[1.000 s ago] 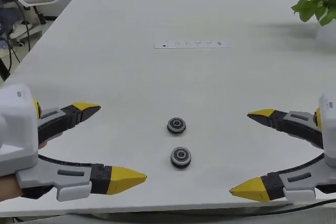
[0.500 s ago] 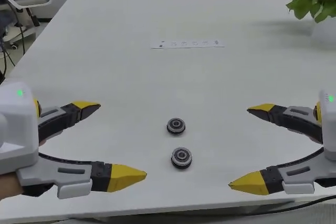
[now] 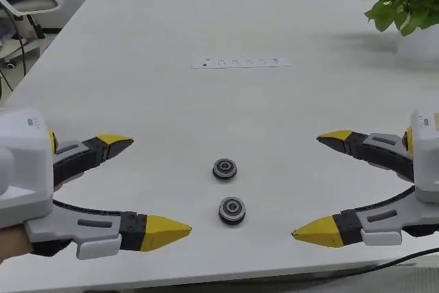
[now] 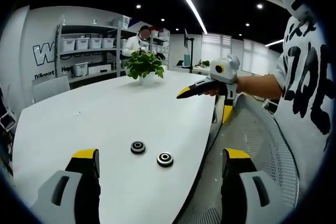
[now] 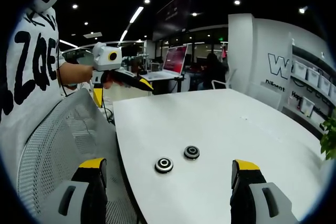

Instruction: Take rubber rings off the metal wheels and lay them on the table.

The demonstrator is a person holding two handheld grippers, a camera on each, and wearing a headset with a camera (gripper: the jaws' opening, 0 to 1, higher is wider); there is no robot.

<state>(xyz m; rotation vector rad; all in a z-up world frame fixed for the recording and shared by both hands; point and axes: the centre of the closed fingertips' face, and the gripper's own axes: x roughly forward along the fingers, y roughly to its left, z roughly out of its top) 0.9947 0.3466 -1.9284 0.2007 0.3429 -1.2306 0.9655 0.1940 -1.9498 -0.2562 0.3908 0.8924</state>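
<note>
Black rings (image 3: 215,169) on both metal wheels (image 3: 232,210)

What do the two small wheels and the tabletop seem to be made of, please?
Near wheel and far wheel: bright silvery hubs, probably metal, inside matte black rings that look like rubber. Table: smooth, matte, pale grey, possibly laminate; its look leaves that open.

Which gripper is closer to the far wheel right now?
Left, slightly. The left gripper sits open to the left of the far wheel; the right gripper sits open to its right, a bit further off.
</note>
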